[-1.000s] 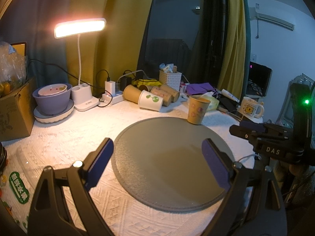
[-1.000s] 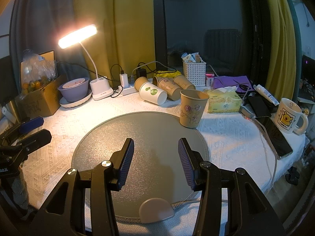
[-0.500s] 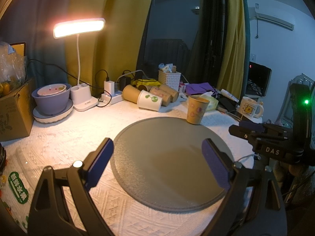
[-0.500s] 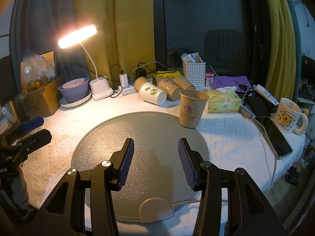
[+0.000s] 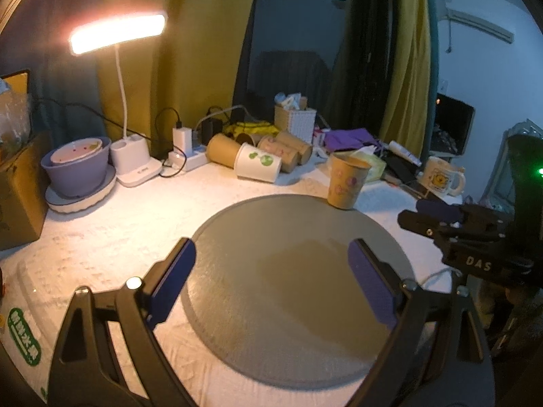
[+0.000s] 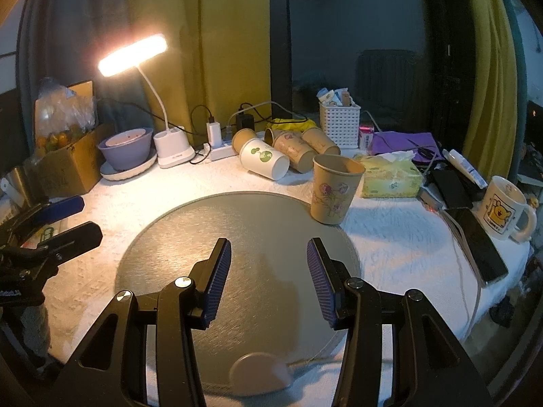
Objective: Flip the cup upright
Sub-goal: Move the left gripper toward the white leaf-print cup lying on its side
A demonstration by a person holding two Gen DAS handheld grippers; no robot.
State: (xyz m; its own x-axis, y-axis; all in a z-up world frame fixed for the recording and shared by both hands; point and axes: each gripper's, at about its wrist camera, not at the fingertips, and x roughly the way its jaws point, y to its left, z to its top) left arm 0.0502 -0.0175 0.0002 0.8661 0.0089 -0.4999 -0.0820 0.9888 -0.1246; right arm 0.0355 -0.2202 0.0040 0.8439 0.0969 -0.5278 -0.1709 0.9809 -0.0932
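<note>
From the left wrist view, the left gripper (image 5: pixel 271 271) hangs over the near part of a round grey mat (image 5: pixel 292 264) with its fingers spread wide and nothing between them. The paper cup (image 5: pixel 347 181) stands upright, mouth up, at the far right edge of the mat. Behind it several more cups (image 5: pixel 259 161) lie on their sides near a lit desk lamp (image 5: pixel 118 34). The right gripper (image 5: pixel 437 215) shows at the right edge, over the white tablecloth (image 5: pixel 112 224). From the right wrist view, the right gripper (image 6: pixel 268 268) sits above the mat (image 6: pixel 210 237) with a moderate gap between its fingers, holding nothing. The cup (image 6: pixel 334 188) stands upright ahead and slightly right, well apart from the fingers, beside a tissue pack (image 6: pixel 390 179). A mug (image 6: pixel 502 207) stands at far right.
</note>
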